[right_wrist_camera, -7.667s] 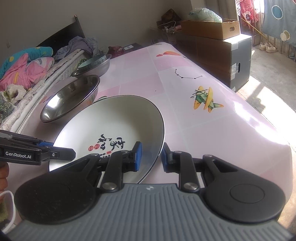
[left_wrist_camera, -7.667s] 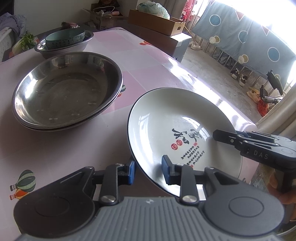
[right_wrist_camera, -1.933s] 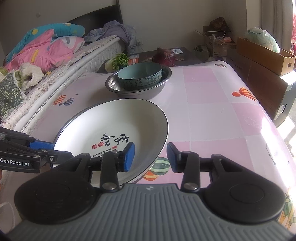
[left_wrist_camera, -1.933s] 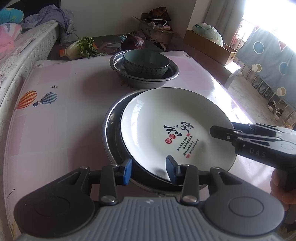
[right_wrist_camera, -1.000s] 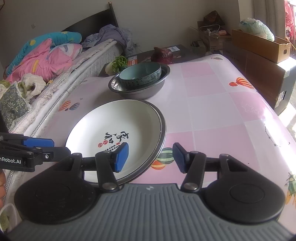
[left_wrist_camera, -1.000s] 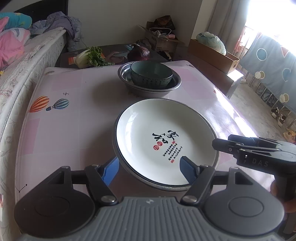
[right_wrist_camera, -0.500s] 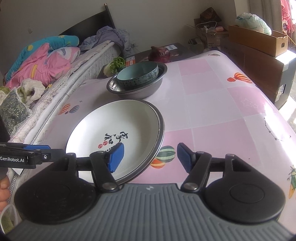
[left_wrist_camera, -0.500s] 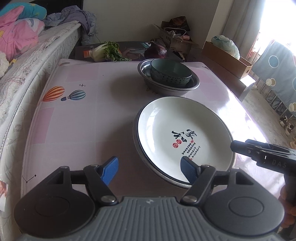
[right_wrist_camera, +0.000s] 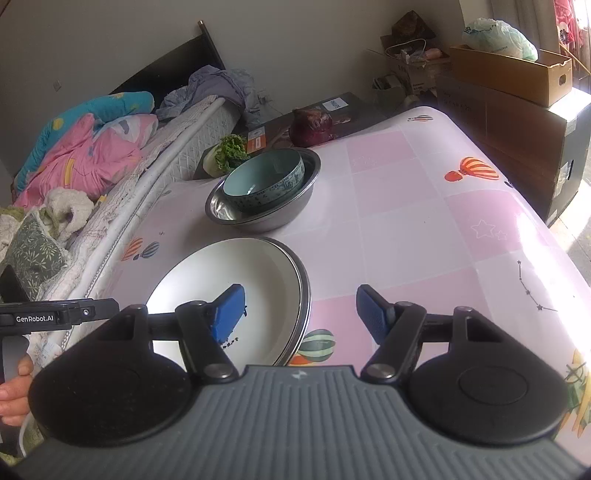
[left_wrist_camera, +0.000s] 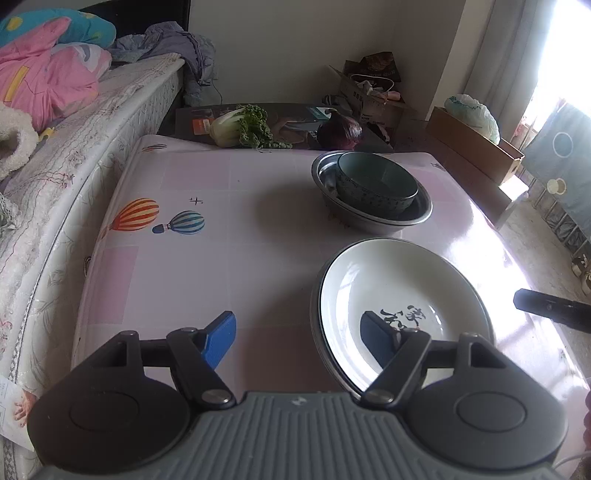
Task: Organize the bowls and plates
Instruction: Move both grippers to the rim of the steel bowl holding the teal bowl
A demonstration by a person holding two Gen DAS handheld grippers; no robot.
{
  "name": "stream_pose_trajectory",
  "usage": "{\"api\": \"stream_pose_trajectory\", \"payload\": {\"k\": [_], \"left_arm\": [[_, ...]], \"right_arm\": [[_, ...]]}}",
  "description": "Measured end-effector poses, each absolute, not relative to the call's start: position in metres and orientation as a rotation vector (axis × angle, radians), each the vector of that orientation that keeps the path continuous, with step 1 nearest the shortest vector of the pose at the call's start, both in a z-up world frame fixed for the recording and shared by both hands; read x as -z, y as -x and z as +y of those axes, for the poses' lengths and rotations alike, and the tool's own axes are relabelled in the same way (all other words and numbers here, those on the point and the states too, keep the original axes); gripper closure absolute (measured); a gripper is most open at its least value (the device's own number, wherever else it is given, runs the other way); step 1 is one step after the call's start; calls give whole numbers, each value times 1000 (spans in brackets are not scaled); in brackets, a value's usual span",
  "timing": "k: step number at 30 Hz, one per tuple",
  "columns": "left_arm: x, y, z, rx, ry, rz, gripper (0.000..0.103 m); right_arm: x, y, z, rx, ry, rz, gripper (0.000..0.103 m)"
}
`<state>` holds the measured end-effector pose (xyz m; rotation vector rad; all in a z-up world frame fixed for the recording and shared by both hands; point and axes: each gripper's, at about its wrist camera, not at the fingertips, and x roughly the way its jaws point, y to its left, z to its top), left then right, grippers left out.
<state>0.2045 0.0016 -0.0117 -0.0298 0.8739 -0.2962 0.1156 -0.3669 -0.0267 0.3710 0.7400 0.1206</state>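
- Bed (left_wrist_camera: 55, 155): runs along the left side of the bench (left_wrist_camera: 240, 236), touching or just beside its edge. Pink and blue bedding (right_wrist_camera: 85, 147) is heaped at the far end.
- Left hand-held gripper (left_wrist_camera: 299, 334): jaws stand wide and hold nothing. Its left pad is over bare bench; its right pad shows in front of the near-left part of the white plate, and contact cannot be told. In the right wrist view its body (right_wrist_camera: 59, 314) enters from the left edge, gripped by a hand (right_wrist_camera: 14, 391).
- Leafy vegetable (left_wrist_camera: 240, 127) and a dark purple one (left_wrist_camera: 340, 131): on a dark low surface just beyond the far edge of the bench.
- White plate (left_wrist_camera: 402, 295): lies flat, face up, nested in a shallow steel pan (right_wrist_camera: 304, 295) of which only the rim shows around it. Both are round, so no long axis applies. The dark printed characters (left_wrist_camera: 406, 317) sit near the plate's middle, partly hidden by a pad.
- Green bowl (left_wrist_camera: 376, 184): upright, mouth upward, inside a steel basin (left_wrist_camera: 373, 218). It sits off-centre, against the basin's far wall. The pair stands beyond the plate, apart from it.
- Right hand-held gripper (right_wrist_camera: 299, 314): jaws are opening, nothing between the pads. The left pad hangs over the plate, the right over bare bench, with the plate's right rim showing below the gap. Its tip (left_wrist_camera: 550, 310) appears at the right edge of the left wrist view.
- Cardboard boxes (right_wrist_camera: 513, 74): stacked to the right of the bench, a filled plastic bag (right_wrist_camera: 498, 35) on top.
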Motion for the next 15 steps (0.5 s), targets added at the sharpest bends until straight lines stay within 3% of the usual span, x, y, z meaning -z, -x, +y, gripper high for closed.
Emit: {"api": "stream_pose_trajectory", "payload": {"k": [11,15], "left_arm": [[-1,-297,-28,288,3,825,32],[8,-337,-40,311,42,875,39]], "right_arm": [[15,-232,-411,-140,-501,814,37],[33,-279,-411,-156,-543,882,46]]}}
